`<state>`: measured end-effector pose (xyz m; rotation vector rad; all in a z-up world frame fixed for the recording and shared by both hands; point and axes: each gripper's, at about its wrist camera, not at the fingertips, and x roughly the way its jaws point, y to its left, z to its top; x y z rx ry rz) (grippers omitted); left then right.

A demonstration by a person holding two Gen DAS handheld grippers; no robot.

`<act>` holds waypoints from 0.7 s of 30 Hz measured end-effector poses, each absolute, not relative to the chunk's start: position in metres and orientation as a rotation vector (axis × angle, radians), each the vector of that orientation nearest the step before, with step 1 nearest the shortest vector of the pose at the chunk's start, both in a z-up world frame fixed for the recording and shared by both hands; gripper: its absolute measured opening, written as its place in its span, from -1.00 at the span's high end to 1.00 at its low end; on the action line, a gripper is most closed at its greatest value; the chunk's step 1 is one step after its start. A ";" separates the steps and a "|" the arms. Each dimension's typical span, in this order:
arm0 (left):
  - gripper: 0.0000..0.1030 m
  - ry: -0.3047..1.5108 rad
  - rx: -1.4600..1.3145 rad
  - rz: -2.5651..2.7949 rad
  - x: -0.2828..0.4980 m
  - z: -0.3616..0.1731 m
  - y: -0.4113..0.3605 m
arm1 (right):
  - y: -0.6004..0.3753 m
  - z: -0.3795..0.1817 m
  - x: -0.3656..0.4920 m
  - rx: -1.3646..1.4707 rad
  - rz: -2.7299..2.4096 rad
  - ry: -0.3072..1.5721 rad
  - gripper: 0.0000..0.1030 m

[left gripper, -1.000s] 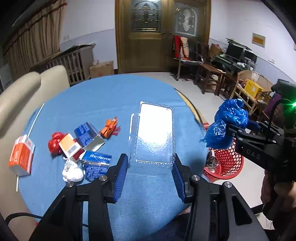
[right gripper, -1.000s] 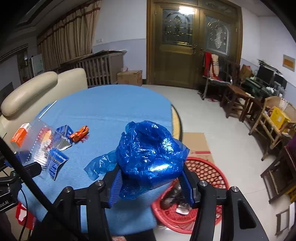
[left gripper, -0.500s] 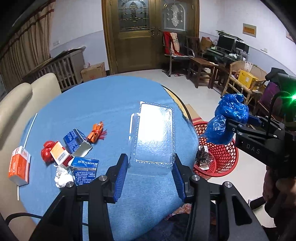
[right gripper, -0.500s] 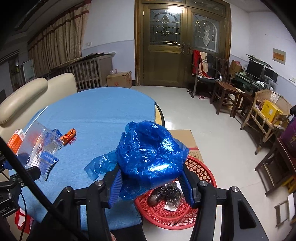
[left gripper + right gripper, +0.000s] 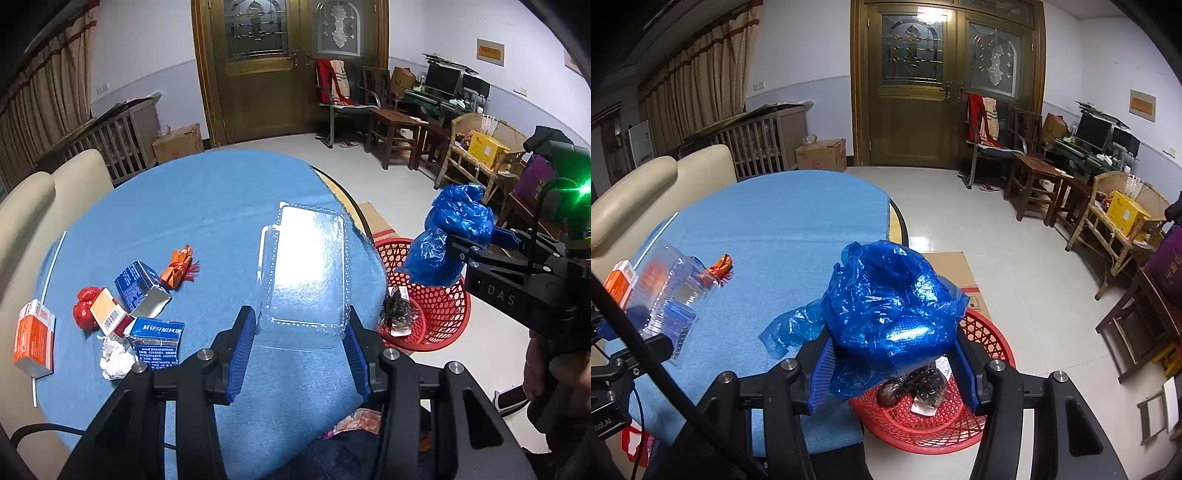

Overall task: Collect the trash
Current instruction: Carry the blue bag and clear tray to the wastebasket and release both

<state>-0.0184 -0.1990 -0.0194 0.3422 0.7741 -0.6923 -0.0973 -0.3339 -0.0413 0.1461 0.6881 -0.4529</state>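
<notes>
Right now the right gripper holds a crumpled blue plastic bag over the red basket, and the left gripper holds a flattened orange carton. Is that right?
One detail is off. The left gripper holds a clear plastic clamshell tray between its fingers, not an orange carton; the left wrist view shows it. The right gripper does hold the crumpled blue plastic bag over the red basket.

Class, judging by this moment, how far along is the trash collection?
Done: some dark rubbish lies in the red basket. In hand: the right tool holds a blue bag above it; the left tool grips a clear container. Left: cartons and wrappers on the table.
</notes>
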 end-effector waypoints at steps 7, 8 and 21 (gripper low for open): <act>0.05 0.773 0.360 -0.708 -0.021 -0.019 -0.208 | -0.335 -0.042 -0.100 0.157 -0.467 0.688 -0.14; 0.05 0.774 0.362 -0.713 -0.022 -0.019 -0.210 | -0.334 -0.042 -0.099 0.161 -0.468 0.688 -0.15; 0.04 0.788 0.403 -0.752 -0.022 -0.026 -0.236 | -0.348 -0.046 -0.106 0.206 -0.503 0.692 -0.16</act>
